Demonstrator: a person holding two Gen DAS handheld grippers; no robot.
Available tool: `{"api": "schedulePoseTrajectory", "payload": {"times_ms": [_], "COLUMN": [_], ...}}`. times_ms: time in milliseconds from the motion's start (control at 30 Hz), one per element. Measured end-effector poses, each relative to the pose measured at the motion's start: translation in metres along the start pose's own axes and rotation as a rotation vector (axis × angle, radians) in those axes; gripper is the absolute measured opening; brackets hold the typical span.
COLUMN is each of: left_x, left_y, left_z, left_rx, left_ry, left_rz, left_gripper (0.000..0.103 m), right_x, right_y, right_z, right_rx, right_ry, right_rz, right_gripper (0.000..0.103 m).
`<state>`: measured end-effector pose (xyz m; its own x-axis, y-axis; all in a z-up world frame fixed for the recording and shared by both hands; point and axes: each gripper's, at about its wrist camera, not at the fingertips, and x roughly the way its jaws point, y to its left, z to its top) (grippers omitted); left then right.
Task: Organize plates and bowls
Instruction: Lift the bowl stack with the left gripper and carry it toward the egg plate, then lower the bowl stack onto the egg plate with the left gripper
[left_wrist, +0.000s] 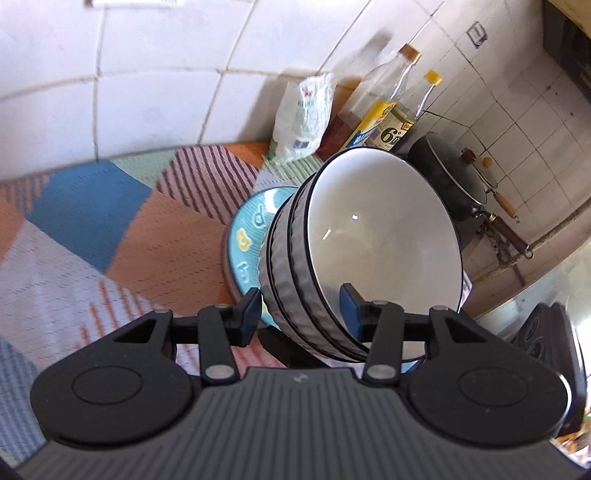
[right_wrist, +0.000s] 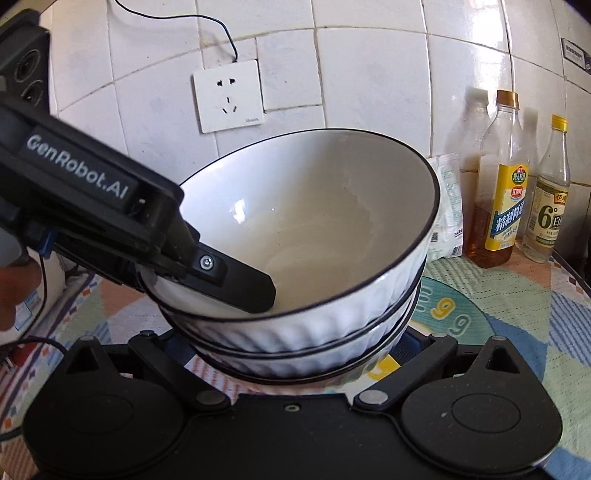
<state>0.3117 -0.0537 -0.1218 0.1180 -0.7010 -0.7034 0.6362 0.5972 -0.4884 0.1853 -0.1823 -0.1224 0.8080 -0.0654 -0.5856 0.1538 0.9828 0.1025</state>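
Stacked bowls (left_wrist: 354, 236) held centre frame, tilted, above tabletop (left_wrist: 122, 240). Left tool (left_wrist: 301, 314) clamped on stack rim. Right tool (right_wrist: 295, 354) partly hidden beneath stack; grip state indeterminable.

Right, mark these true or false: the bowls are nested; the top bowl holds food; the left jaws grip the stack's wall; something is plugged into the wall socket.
1. The bowls are nested in one stack. True.
2. The top bowl holds food. False: it is empty.
3. The left gripper has its jaws on the stack's wall, one finger inside the top bowl. True.
4. Something is plugged into the wall socket. False: its holes are empty.
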Motion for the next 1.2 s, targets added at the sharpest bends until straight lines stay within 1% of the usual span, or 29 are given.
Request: {"api": "schedulePoseTrajectory", "payload": {"times_ms": [233,467,600,833,1200], "left_x": [0.042,0.074,0.087,0.099,0.102], "left_y": [-0.019,-0.022,-0.022,-0.029,-0.025], "left_z": [0.014,0.013,0.013,0.015,0.019], "left_rx": [0.011,-0.019,-0.013,0.031,-0.016], "left_ry": [0.029,0.045,0.050,0.074,0.073], "left_rz": [0.032,0.046,0.046,0.082,0.084], "left_gripper": [0.044,0.044,0.044,0.044,0.044], "right_x": [0.018,0.035,0.044,0.049,0.053], "right_y": [-0.043,-0.071,-0.081,-0.086,-0.092], "right_z": [-0.001,-0.012,-0.013,-0.017,-0.016], "right_rx": [0.013,0.004,0.016,0.005,0.011], "right_ry": [0.043,0.082,0.102,0.131,0.141], "right_rz": [0.011,0.019,0.021,0.017,0.024], "right_gripper": [0.102,0.102,0.102,0.102,0.102]}}
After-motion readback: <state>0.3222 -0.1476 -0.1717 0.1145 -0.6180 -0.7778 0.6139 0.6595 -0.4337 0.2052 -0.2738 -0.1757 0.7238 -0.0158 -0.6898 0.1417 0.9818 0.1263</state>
